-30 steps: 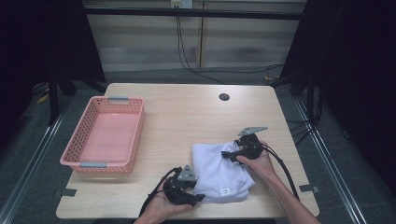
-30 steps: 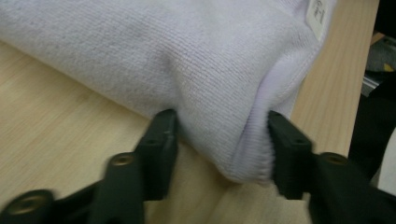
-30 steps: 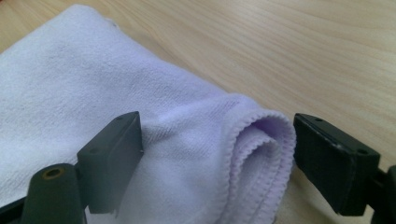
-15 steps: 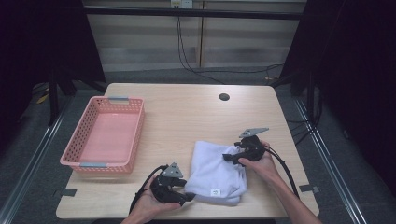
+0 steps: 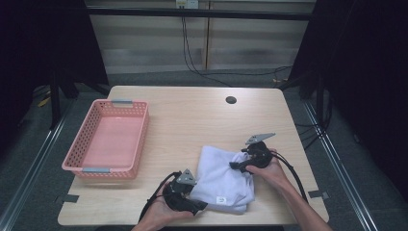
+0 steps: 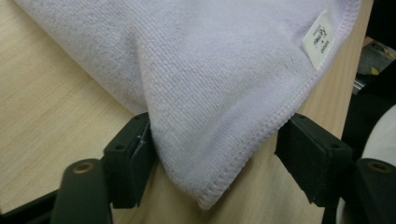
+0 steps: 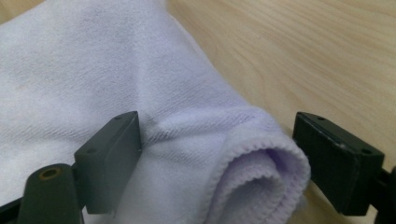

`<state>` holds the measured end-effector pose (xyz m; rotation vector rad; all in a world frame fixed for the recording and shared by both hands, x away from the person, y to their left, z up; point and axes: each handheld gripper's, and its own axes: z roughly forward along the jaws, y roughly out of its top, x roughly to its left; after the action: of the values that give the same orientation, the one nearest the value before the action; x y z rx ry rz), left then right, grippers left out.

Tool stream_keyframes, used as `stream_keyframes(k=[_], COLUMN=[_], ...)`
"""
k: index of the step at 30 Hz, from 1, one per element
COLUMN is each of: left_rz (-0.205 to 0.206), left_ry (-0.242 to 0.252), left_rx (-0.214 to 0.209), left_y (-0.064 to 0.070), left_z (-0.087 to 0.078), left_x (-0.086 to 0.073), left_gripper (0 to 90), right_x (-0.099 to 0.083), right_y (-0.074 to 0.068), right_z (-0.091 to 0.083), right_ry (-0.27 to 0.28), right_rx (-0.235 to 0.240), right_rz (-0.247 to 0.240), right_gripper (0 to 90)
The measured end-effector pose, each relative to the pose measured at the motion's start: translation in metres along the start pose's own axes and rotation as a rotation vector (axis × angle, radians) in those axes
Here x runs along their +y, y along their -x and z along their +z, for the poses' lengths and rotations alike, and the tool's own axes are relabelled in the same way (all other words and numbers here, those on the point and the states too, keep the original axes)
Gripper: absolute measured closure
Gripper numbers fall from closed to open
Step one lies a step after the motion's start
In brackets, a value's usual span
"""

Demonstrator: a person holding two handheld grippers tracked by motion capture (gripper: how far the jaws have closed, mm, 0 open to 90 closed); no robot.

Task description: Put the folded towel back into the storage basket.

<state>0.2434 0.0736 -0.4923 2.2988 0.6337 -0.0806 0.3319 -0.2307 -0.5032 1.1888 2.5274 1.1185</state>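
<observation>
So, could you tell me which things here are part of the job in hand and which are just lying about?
In the job:
- white towel
- left gripper, open around a towel corner
- right gripper, open around a rolled edge

Lying about:
- pink basket
- table's black grommet

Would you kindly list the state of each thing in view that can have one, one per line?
Towel: folded, lying flat on the table, outside the basket.
Basket: upright, nothing in it.
Left gripper: open, jaws either side of the towel's labelled corner.
Right gripper: open, jaws astride a rolled towel edge.
</observation>
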Motion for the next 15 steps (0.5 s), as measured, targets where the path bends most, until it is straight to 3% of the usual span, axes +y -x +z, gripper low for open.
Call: stream_keyframes(k=[4, 7, 11, 13, 15], left_rz=[-0.031, -0.021, -0.032, -0.026, -0.018], left_ry=[0.014, 0.000, 0.009, 0.009, 0.006], left_rx=[0.006, 0.007, 0.020, 0.002, 0.010], left_y=[0.000, -0.002, -0.004, -0.007, -0.008], left_z=[-0.002, -0.004, -0.003, -0.003, -0.003], left_x=[-0.002, -0.003, -0.002, -0.001, -0.001], left_gripper=[33.5, 33.1, 46.1, 55.2, 62.8], right_x=[0.000, -0.002, -0.001, -0.001, -0.002], right_y=[0.003, 0.001, -0.007, -0.008, -0.011], right_z=[-0.003, -0.005, -0.003, -0.004, -0.004], right_ry=[-0.002, -0.013, -0.030, -0.029, -0.021], right_rx=[0.040, 0.046, 0.011, 0.018, 0.019], right_rz=[0.027, 0.022, -0.022, -0.028, -0.036], right_gripper=[19.7, 19.3, 19.8, 25.6, 32.8])
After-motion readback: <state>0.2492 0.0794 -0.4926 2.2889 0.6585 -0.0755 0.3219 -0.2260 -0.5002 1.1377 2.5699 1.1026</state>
